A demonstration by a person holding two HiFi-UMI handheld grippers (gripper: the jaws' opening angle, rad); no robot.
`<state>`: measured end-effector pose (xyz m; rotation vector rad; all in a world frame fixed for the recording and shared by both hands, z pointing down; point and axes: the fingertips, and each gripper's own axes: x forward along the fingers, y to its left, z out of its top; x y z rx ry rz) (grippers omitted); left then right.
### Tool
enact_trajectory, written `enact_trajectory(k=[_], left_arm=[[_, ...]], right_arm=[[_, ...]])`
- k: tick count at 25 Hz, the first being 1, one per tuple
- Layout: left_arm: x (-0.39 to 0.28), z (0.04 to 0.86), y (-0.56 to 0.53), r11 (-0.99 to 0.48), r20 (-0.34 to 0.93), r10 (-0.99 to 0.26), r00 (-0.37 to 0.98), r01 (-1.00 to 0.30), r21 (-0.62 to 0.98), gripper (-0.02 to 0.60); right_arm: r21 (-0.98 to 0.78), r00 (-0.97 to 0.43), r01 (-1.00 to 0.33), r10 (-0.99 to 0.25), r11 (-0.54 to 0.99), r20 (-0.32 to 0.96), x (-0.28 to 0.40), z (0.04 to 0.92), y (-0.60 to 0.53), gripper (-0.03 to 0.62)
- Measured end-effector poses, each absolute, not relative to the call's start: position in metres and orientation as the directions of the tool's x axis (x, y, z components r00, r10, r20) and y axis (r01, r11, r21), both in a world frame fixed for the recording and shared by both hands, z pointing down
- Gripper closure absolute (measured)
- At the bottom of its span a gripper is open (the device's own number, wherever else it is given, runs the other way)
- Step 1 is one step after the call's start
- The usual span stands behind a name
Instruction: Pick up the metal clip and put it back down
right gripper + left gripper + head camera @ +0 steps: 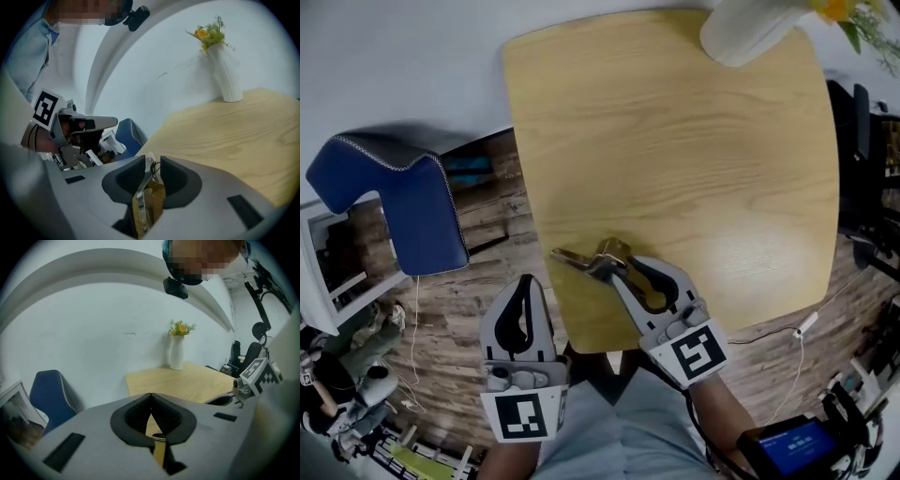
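The metal clip [598, 255] is brass-coloured with steel handles and sits over the near left corner of the wooden table [694, 159]. My right gripper [619, 272] is shut on it from the near side. In the right gripper view the clip [147, 201] is pinched between the dark pads, my right gripper [151, 164] closed around it. Whether the clip touches the table I cannot tell. My left gripper [525, 286] hangs off the table's near left edge, shut and empty. In its own view my left gripper [151, 401] has its pads meeting.
A white vase [745, 28] with flowers stands at the table's far edge. A blue chair [403, 202] is on the left over the wooden floor. A dark chair [862, 169] and a cable [797, 330] lie to the right.
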<state>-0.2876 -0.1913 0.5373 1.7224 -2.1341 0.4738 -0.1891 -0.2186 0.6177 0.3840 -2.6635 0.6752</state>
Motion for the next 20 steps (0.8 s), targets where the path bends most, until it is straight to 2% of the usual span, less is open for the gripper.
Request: enact_trajectory(k=[9, 12, 15, 20], left_arm=[[-0.295, 0.543, -0.186, 0.227, 0.492, -0.844, -0.213, -0.973, -0.032, 0.563], [-0.296, 0.530, -0.187, 0.222, 0.469, -0.858, -0.211, -0.975, -0.032, 0.563], [-0.296, 0.505, -0.182, 0.207, 0.423, -0.883, -0.202, -0.978, -0.036, 0.563], [-0.288, 0.463, -0.172, 0.182, 0.368, -0.914, -0.171, -0.983, -0.006, 0.563]], right_arm=[[-0.376, -0.884, -0.275, -0.078, 0.885, 0.462, -0.201, 0.624, -0.207, 0.508], [-0.368, -0.888, -0.258, -0.069, 0.893, 0.455, -0.205, 0.613, -0.201, 0.533], [-0.345, -0.887, -0.277, -0.100, 0.897, 0.451, -0.208, 0.596, -0.195, 0.540], [-0.250, -0.884, -0.352, -0.233, 0.902, 0.405, -0.202, 0.544, -0.203, 0.540]])
